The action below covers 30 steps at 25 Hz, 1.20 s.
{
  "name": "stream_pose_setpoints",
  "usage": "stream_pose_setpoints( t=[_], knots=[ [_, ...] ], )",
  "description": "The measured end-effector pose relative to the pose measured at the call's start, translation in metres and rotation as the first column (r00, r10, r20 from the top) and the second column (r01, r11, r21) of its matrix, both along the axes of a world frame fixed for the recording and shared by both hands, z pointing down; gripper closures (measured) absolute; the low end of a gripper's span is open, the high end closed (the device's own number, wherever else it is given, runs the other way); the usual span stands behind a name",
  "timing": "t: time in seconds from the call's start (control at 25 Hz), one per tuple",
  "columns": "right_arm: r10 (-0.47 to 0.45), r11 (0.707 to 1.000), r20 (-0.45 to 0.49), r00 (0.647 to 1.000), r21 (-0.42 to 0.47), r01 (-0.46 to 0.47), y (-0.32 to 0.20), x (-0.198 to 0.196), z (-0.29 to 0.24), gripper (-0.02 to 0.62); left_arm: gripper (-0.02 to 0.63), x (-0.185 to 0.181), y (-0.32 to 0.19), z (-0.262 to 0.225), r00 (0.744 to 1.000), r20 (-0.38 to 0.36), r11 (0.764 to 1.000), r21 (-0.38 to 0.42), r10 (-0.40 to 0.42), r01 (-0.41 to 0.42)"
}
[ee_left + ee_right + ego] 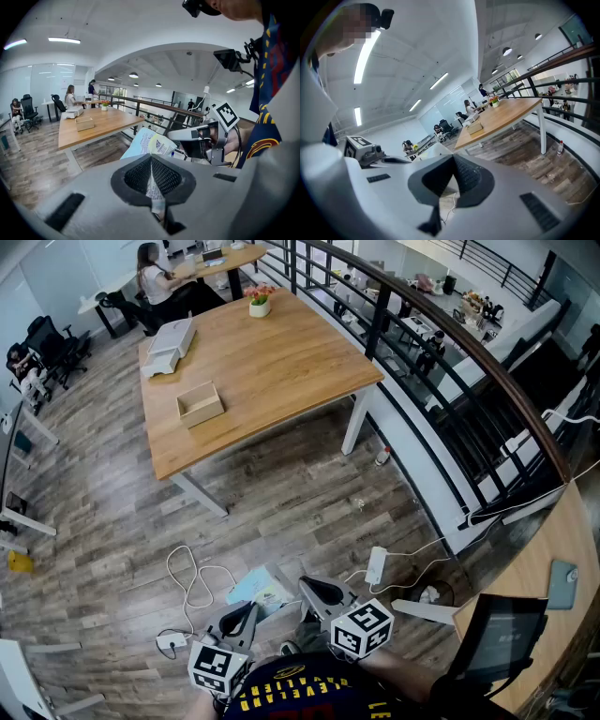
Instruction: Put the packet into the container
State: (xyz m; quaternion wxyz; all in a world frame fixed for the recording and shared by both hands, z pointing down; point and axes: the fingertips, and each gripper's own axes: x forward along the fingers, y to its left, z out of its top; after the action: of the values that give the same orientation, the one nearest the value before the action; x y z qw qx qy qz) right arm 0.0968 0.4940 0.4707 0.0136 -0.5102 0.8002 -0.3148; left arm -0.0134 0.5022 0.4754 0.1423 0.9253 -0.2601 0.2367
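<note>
Firstly, one large wooden table [272,362], standing on plank flooring well apart from both tools. At its far left corner lies a stack of white boxes [171,341]. Item: container [200,403], a shallow tan open-topped box just inside the left edge, roughly midway between the far left and near left corners; its interior shows only its own bare bottom. Item: left gripper [246,610], held low over the floor and short of the table's near edge. In the left gripper view its jaws are pressed together on the packet [150,143], with the dark ribbed pads [165,177] meeting on either side of the printed film. The packet is a flat pale blue and white sachet with small print; it sticks forward and upward out of the left gripper [151,159], and nowhere does it touch the table or the container. In the head view the same packet [258,589] shows between the two tools. Item: right gripper [314,587], just beside the left one; in the right gripper view its tips [452,159] meet with nothing between them, and only flooring and a white cable are visible in the gap below. Item: small flower pot [260,302] with orange blooms, at the table's far edge.
</note>
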Motion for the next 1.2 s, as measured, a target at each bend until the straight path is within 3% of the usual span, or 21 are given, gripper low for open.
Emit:
stream_pose_setpoints(
  t=[0.16, 0.36, 0.56, 0.84, 1.2],
  knots=[
    [0.007, 1.000, -0.032, 0.999, 0.010, -0.007, 0.038, -0.043, -0.008, 0.584, 0.600, -0.043, 0.038, -0.005, 0.999, -0.030, 0.999, 0.046, 0.016, -0.015],
    [-0.001, 1.000, -0.083, 0.997, -0.024, -0.001, 0.104, -0.078, -0.008, 0.584, 0.600, -0.078, 0.089, 0.002, 0.989, -0.143, 1.000, -0.016, -0.025, 0.022],
    [-0.010, 1.000, -0.084, 0.996, -0.019, 0.008, 0.136, -0.094, -0.011, 0.583, 0.600, -0.097, 0.123, 0.009, 0.991, -0.129, 0.999, -0.035, -0.025, 0.021],
    [-0.025, 0.997, -0.051, 0.998, 0.070, 0.029, 0.129, -0.088, -0.037, 0.583, 0.600, -0.091, 0.123, -0.021, 0.995, -0.092, 0.996, 0.075, -0.049, 0.056],
    [-0.084, 0.989, 0.001, 0.996, 0.124, 0.083, 0.115, -0.049, -0.043, 0.581, 0.600, -0.054, 0.092, -0.044, 0.995, -0.031, 0.981, 0.168, -0.097, 0.101]
  ],
)
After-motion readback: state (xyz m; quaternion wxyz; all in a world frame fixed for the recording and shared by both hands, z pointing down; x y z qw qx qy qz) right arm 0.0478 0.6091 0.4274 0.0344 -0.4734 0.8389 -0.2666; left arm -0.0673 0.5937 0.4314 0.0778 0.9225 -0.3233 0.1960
